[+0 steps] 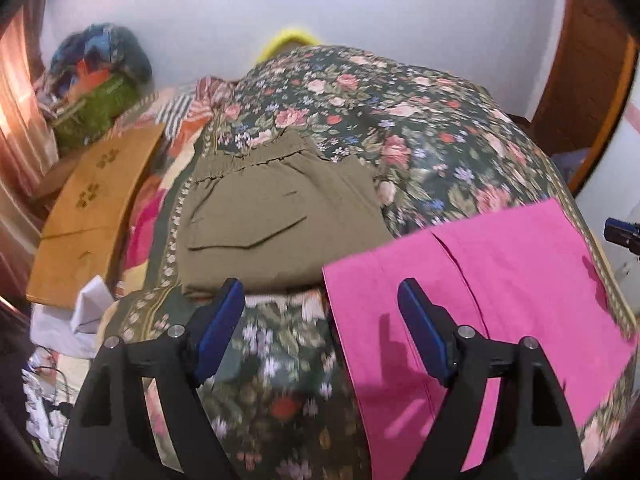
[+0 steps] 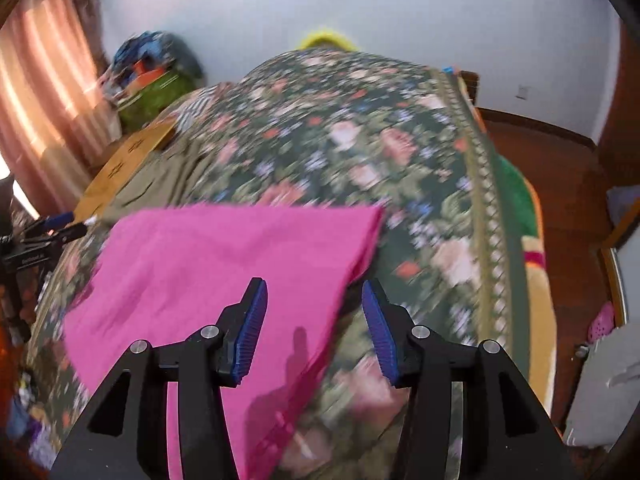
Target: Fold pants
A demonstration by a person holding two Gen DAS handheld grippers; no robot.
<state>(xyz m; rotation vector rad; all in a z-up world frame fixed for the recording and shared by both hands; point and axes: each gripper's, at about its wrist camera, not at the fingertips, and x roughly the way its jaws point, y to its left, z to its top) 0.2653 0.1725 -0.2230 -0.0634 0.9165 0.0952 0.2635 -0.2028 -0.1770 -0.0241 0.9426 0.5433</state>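
Right wrist view is smeared with motion blur, so the floral bedspread [image 2: 360, 152] reads only as streaks of roses, and nothing fine on it can be made out. Pink pants [image 2: 224, 264] lie flat across the middle and lower left of that frame, their near end cut off behind the black gripper frame at the bottom edge. The right gripper [image 2: 314, 328] hangs over the pink cloth's right-hand edge with its blue pads spread wide and nothing between them. At the far left edge, the left gripper [image 2: 60, 226] shows only as a blue tip and a dark body, too cropped to read there.

Left wrist view is sharper. The pink pants [image 1: 500, 280] fill the lower right, smooth, with one long seam or fold line running down their length; the lower end is hidden by the gripper frame. The left gripper [image 1: 320, 324] is also spread wide and holding nothing, one pad over the bedspread [image 1: 420, 120] and the other over the pink cloth. A second, olive-green pair of pants [image 1: 276, 216] lies folded in the frame's centre, just beside the pink pair, a flapped pocket and gathered waistband facing up.

Along the left side sits a tan cardboard box [image 1: 92, 208], closed, contents unseen. In the upper left a heap of coloured bags [image 1: 100, 80] is too blurred to sort out.
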